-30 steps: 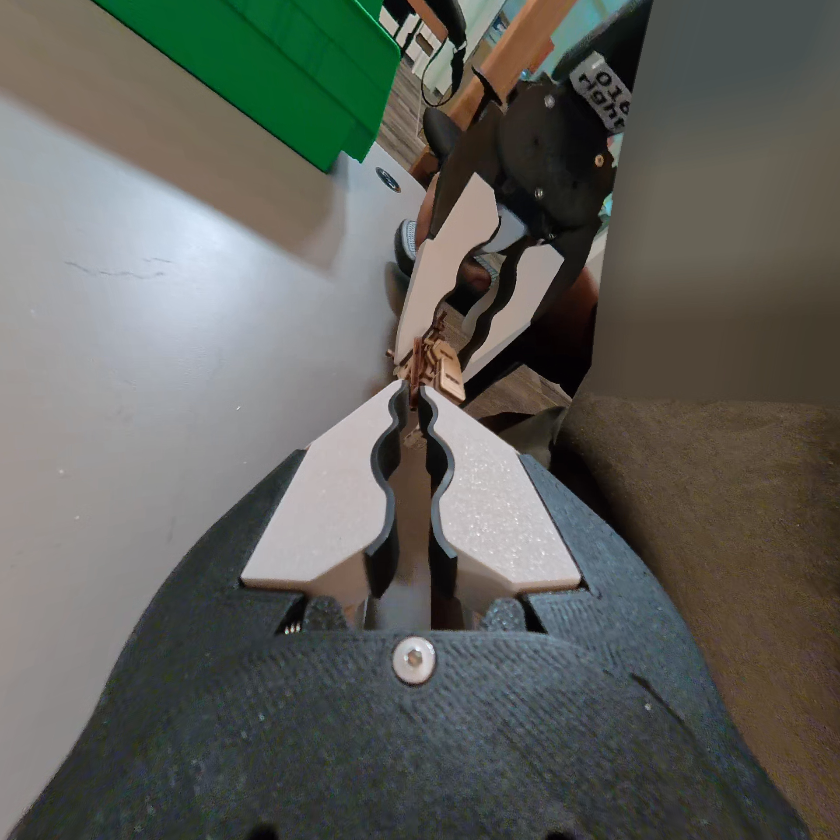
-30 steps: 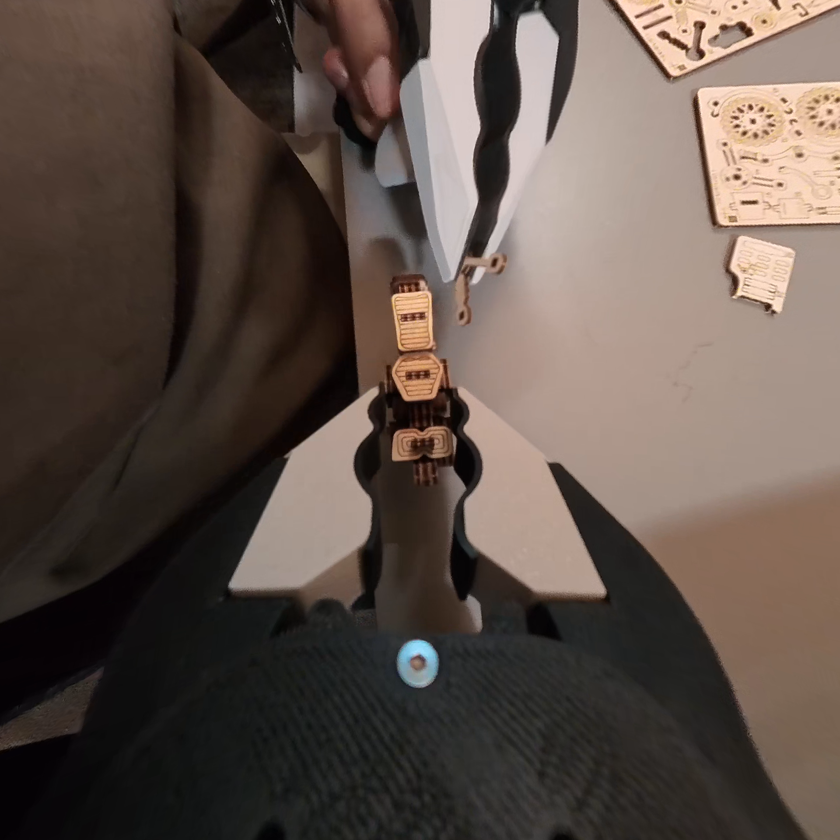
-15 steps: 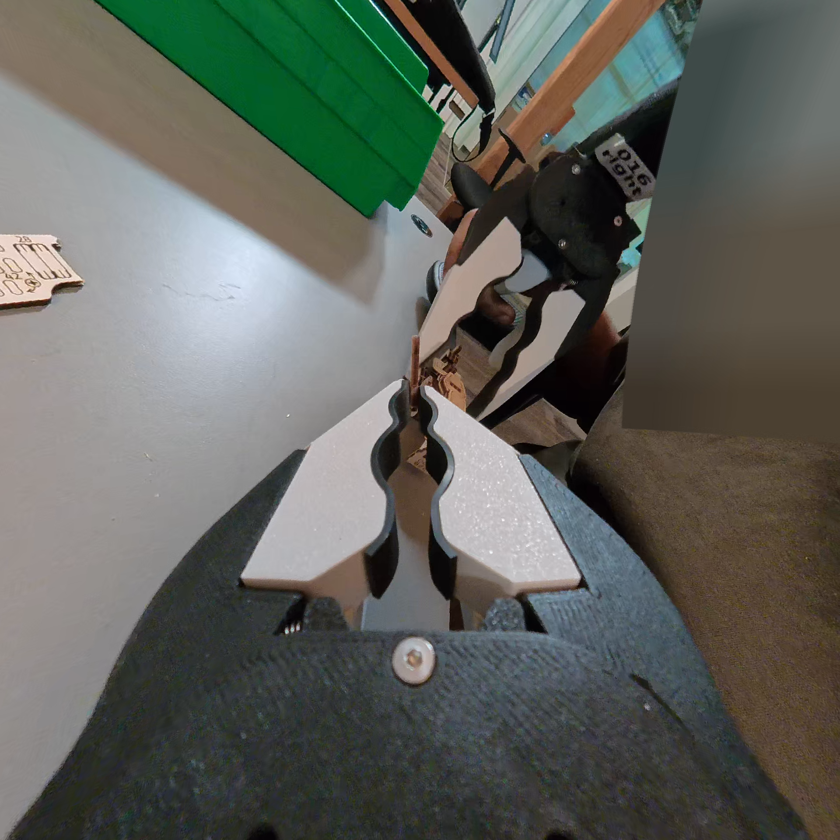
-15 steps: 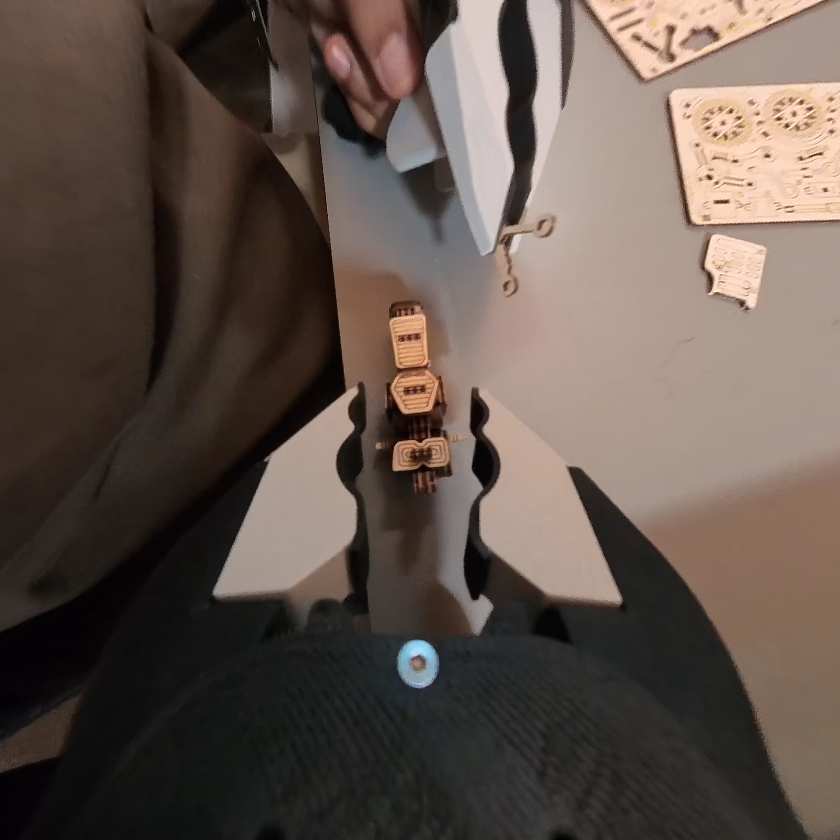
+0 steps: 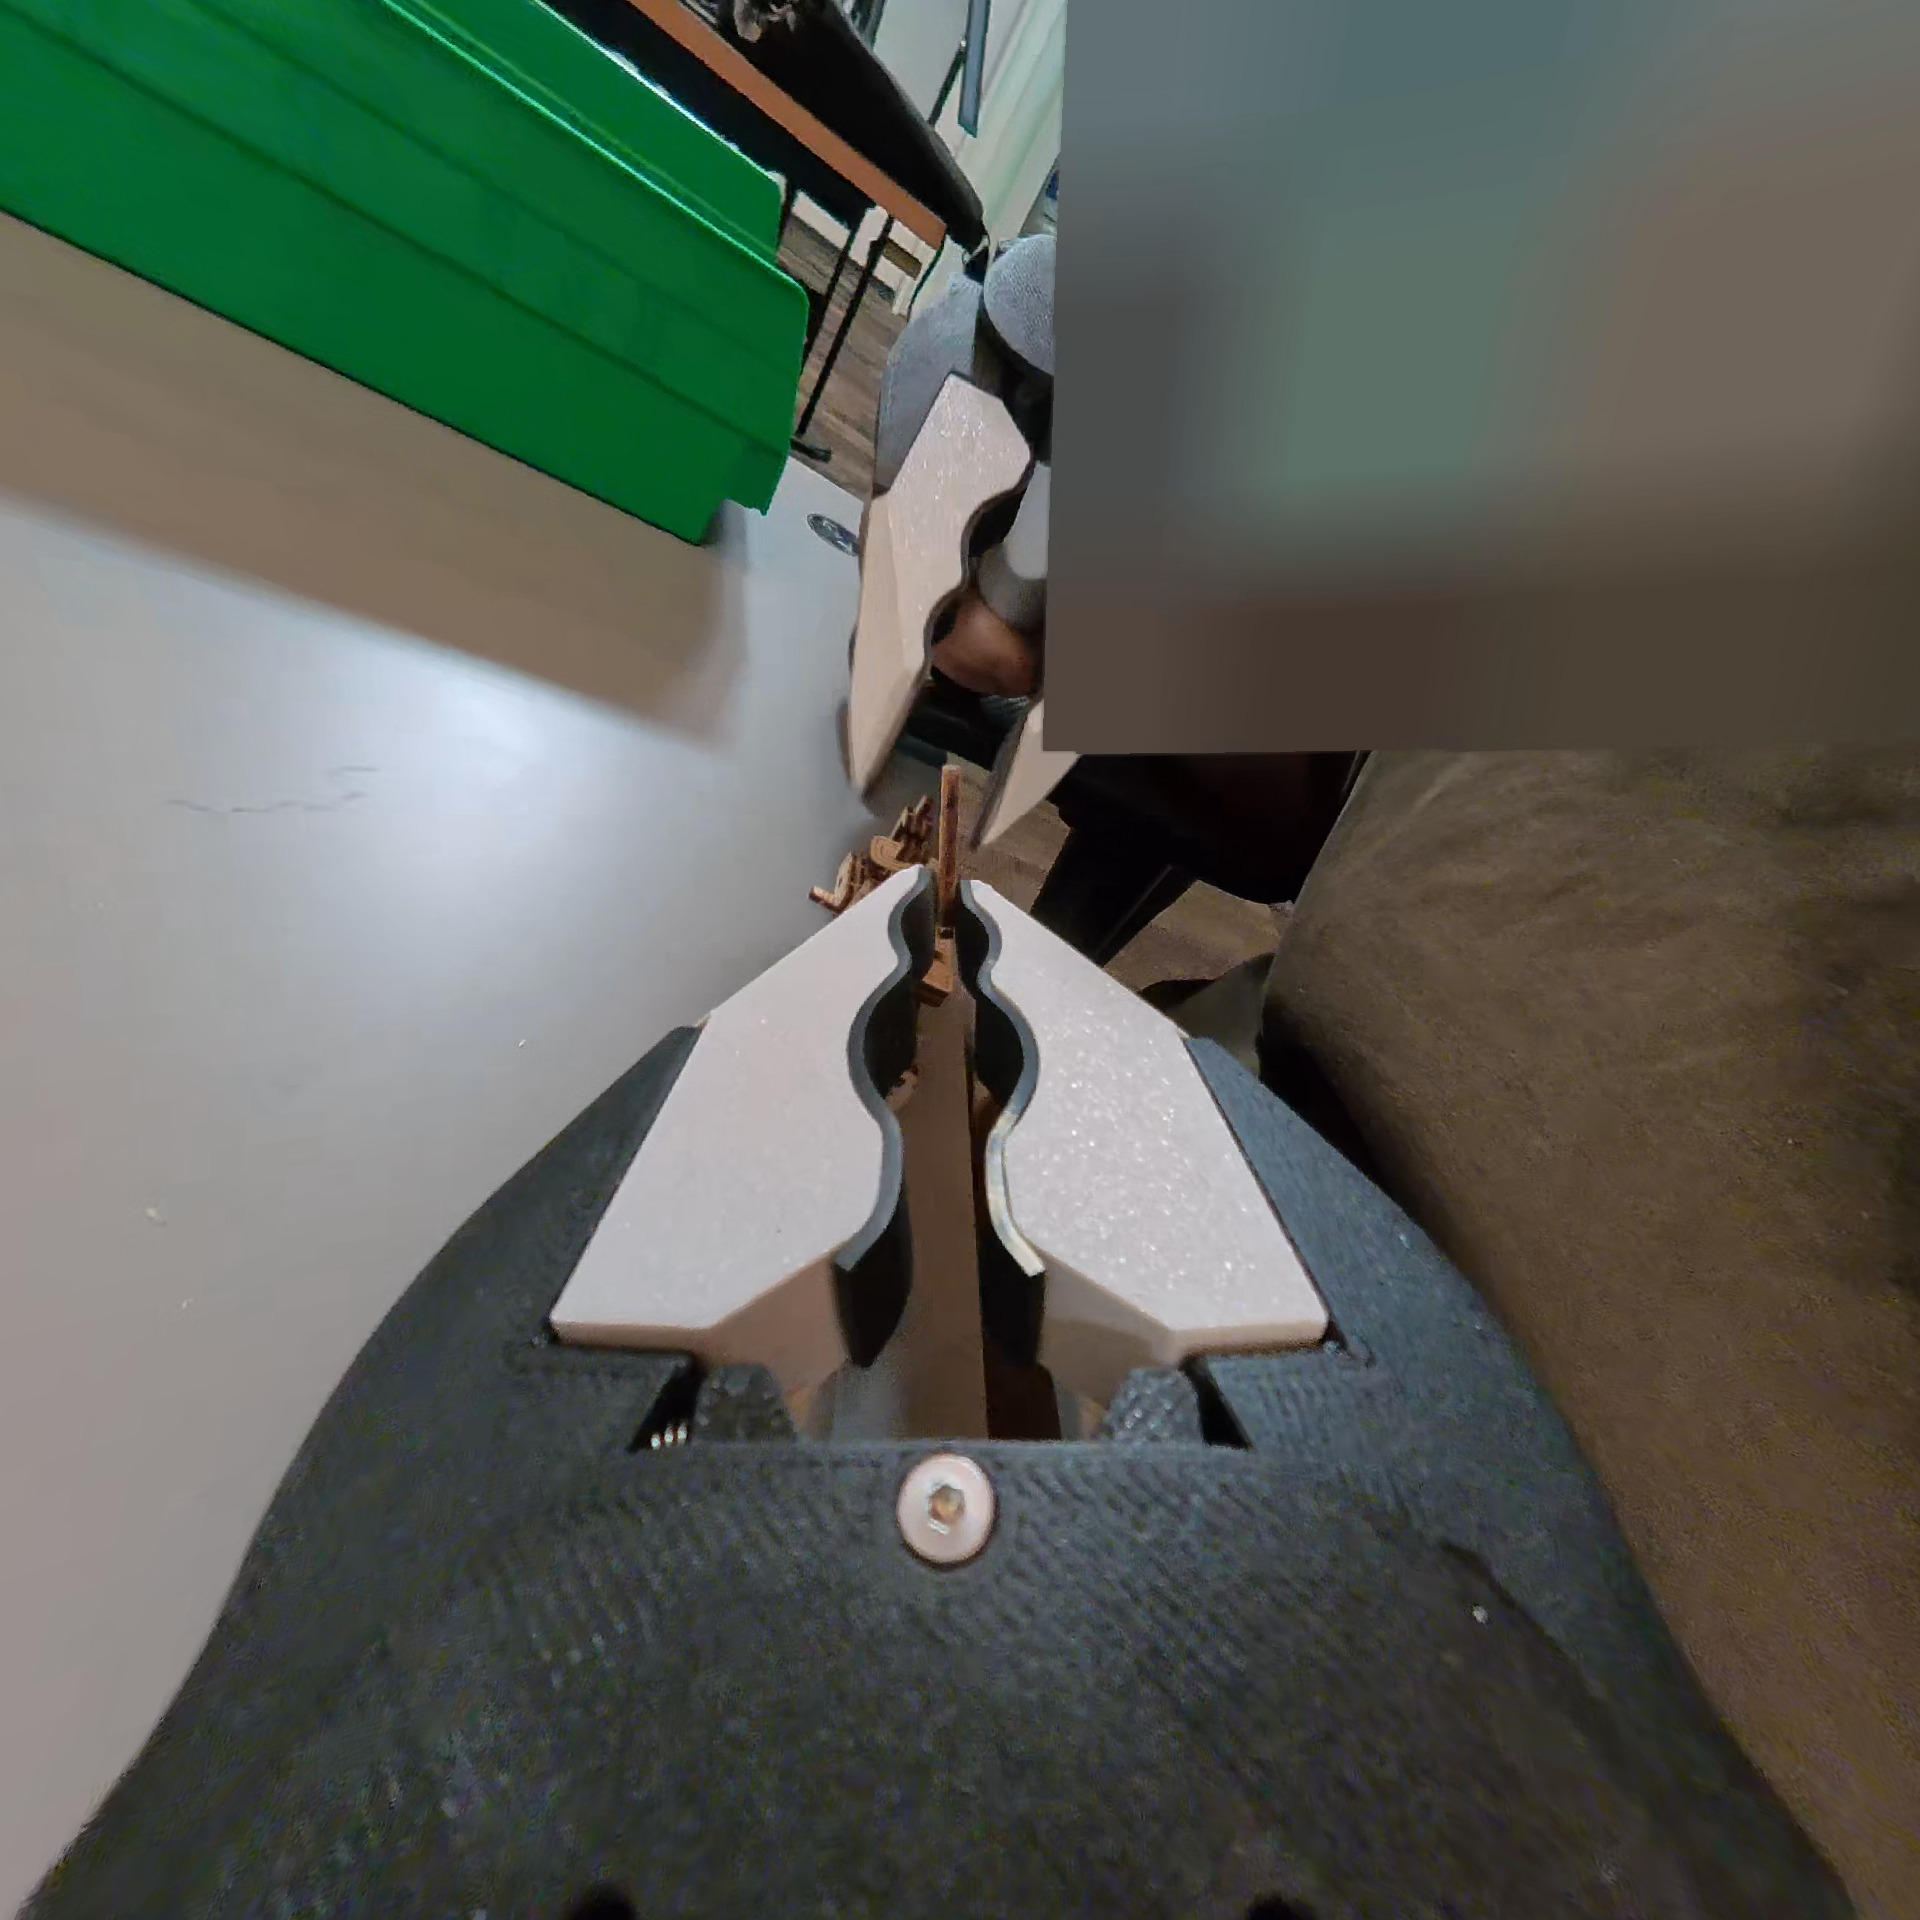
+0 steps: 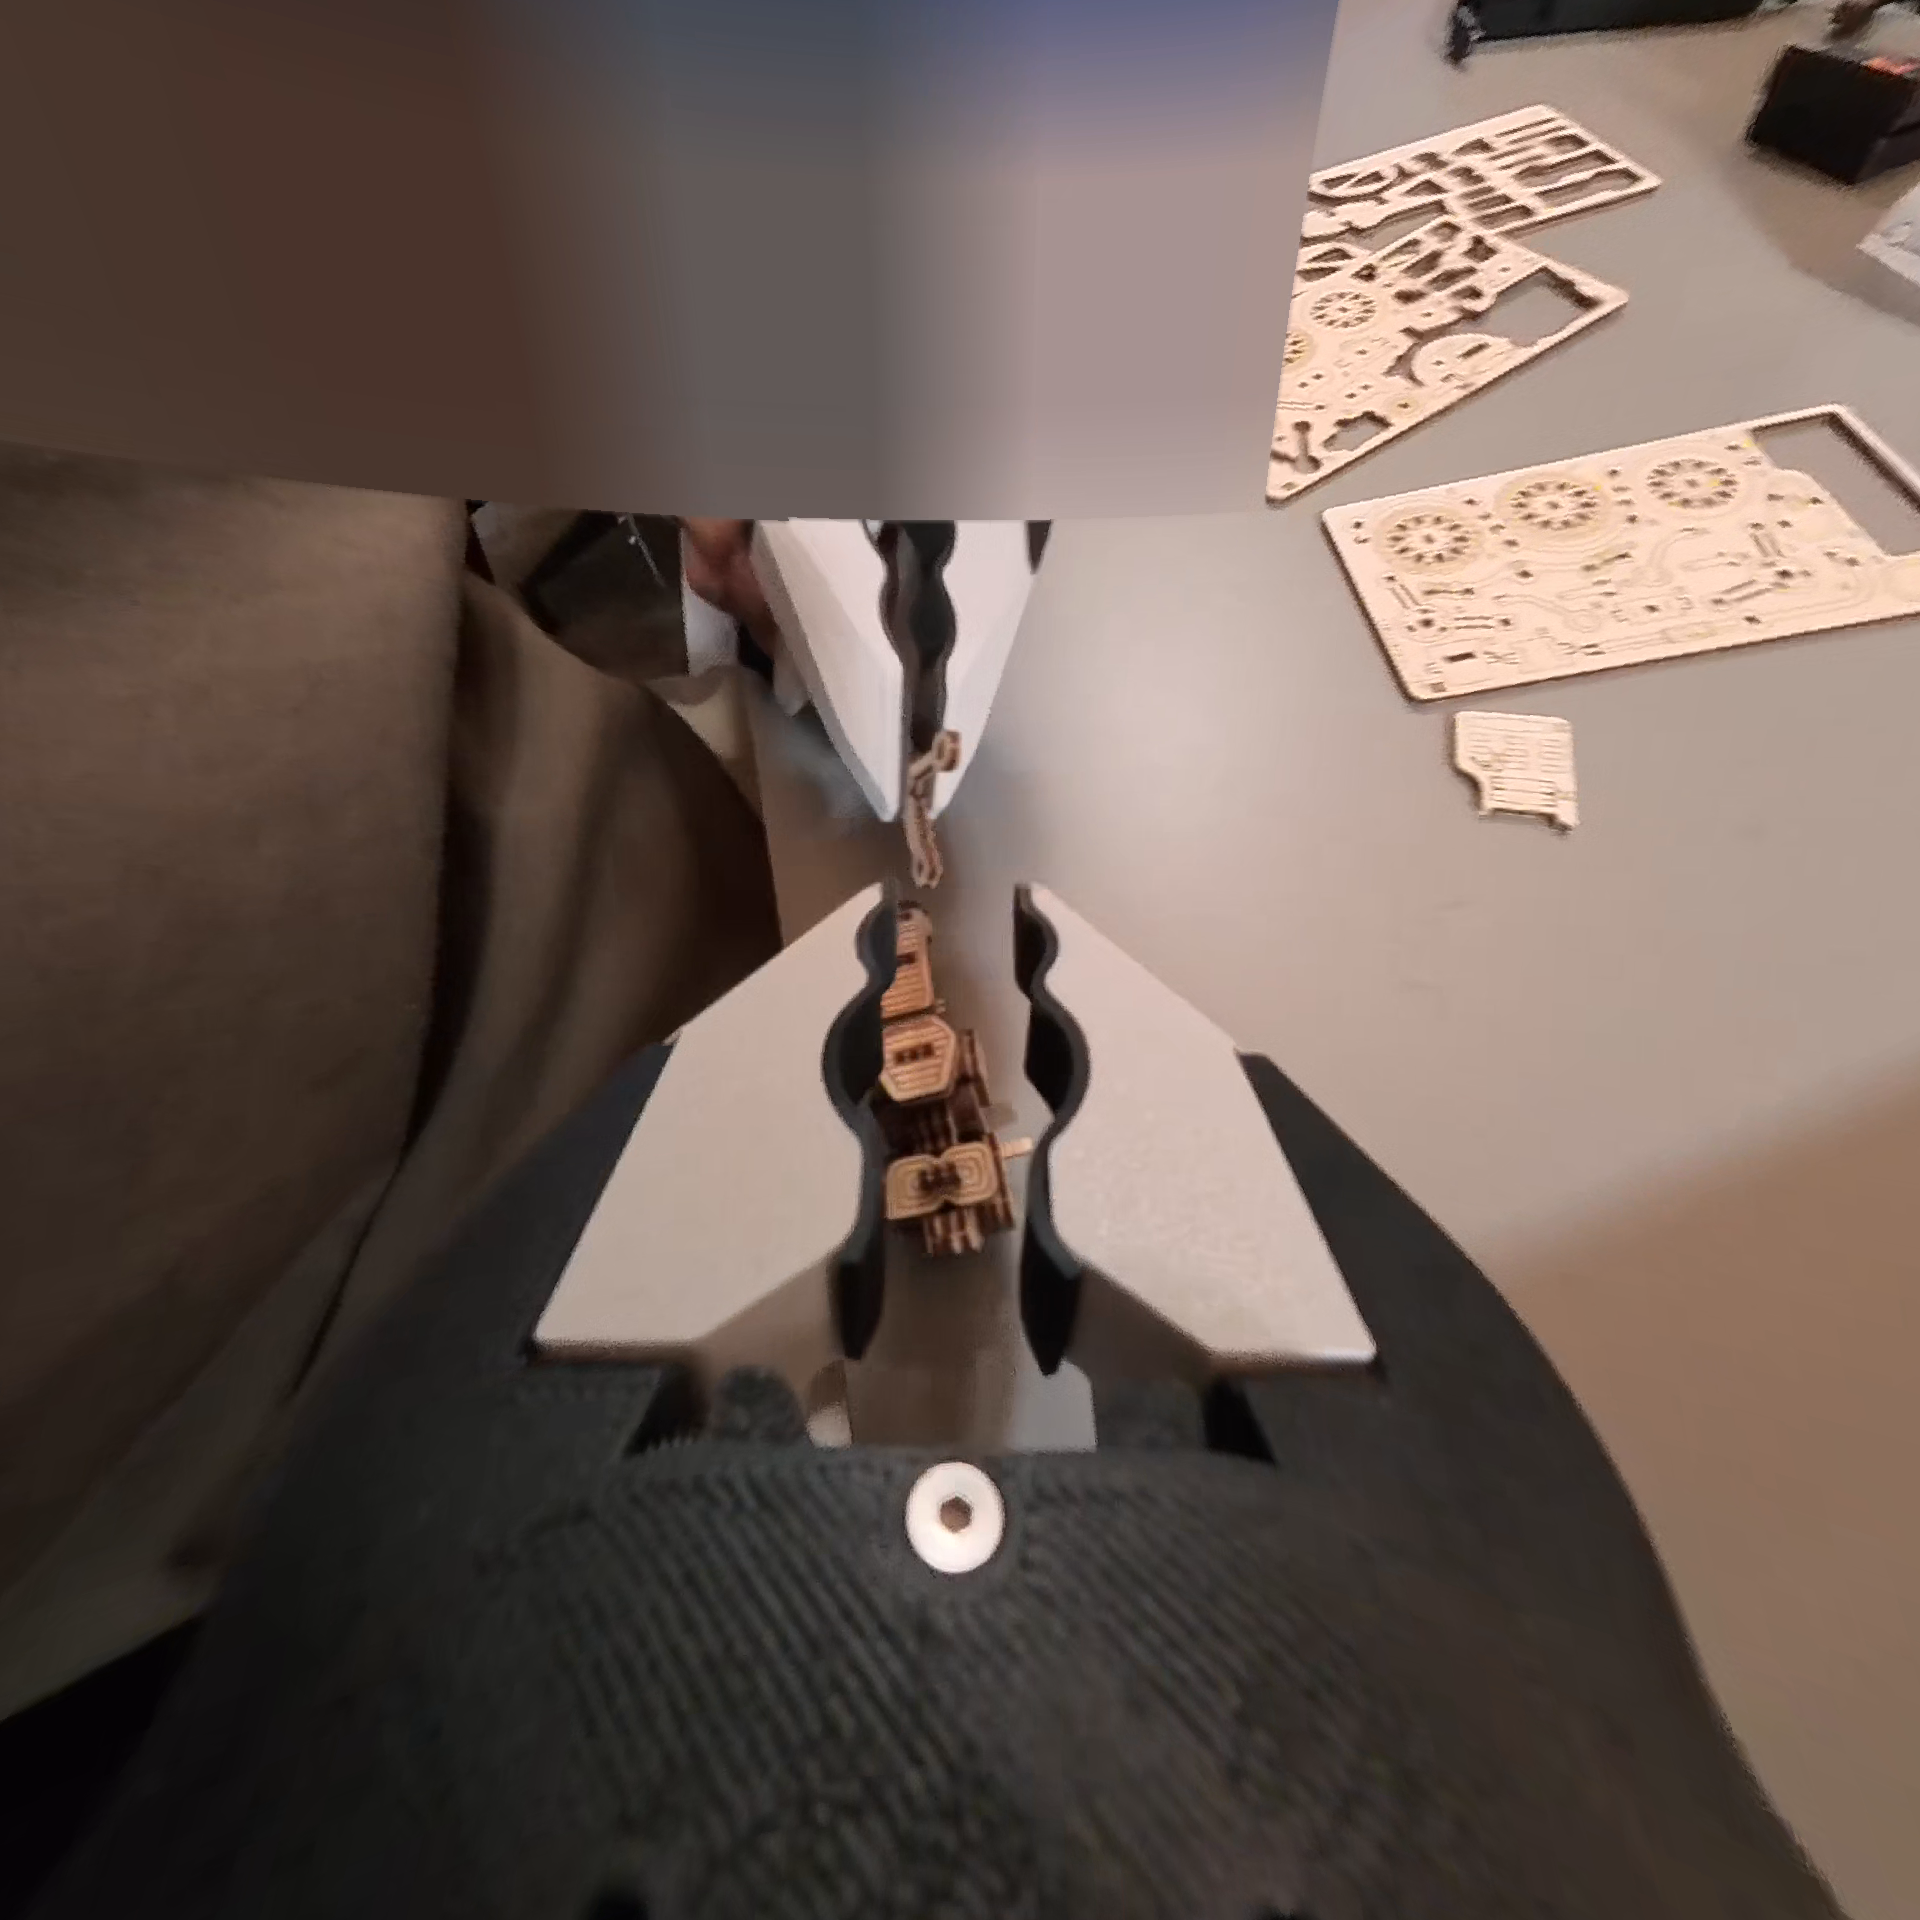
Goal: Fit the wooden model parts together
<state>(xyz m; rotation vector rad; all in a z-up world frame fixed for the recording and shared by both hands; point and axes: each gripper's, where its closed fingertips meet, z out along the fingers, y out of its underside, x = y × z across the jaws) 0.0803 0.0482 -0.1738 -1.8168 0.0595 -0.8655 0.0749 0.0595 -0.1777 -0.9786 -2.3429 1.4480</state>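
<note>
A part-built wooden model (image 6: 935, 1122) lies on the grey table; a small flat link piece (image 6: 928, 805) hangs above it.

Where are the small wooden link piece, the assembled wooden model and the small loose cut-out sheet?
small wooden link piece (image 6: 928, 805), right wrist view, its middle below the far gripper's tips.
assembled wooden model (image 6: 920, 1055), right wrist view, its hexagonal plate.
small loose cut-out sheet (image 6: 1519, 767), right wrist view, its centre.
</note>
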